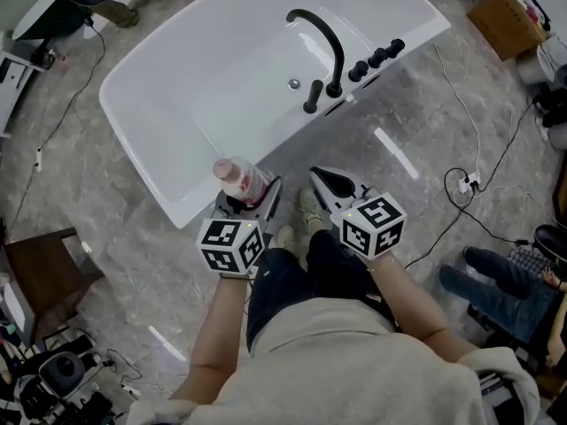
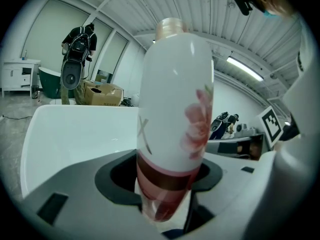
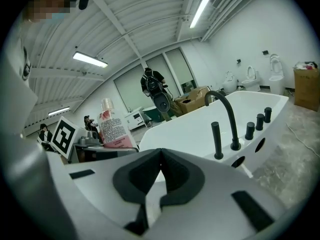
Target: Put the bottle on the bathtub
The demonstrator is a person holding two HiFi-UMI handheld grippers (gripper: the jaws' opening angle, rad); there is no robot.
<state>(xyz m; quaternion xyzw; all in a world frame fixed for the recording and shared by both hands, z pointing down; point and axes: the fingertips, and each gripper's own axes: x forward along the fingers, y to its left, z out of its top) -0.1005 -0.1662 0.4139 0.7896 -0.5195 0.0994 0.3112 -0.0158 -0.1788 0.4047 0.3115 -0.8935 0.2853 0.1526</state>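
Wearer's forearms (image 1: 217,326) fill the lower frame, both tools held out toward the white bathtub (image 1: 151,162) just ahead. Left gripper (image 1: 252,197) is clamped round the lower body of the bottle (image 1: 237,177). It's carried upright, cap up, by the near rim, not yet set down; likely kept vertical so it stands on release. Right gripper (image 1: 321,180) is pinched closed, empty, a spare. Black faucet (image 1: 326,42) occupies the side ledge.

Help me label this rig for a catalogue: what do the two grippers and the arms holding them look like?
Both grippers match: the left gripper and right gripper have white jaws lined with black notched pads, and each carries a white cube printed with black square markers. No cables show. The forearms are bare; the person wears a cream top.
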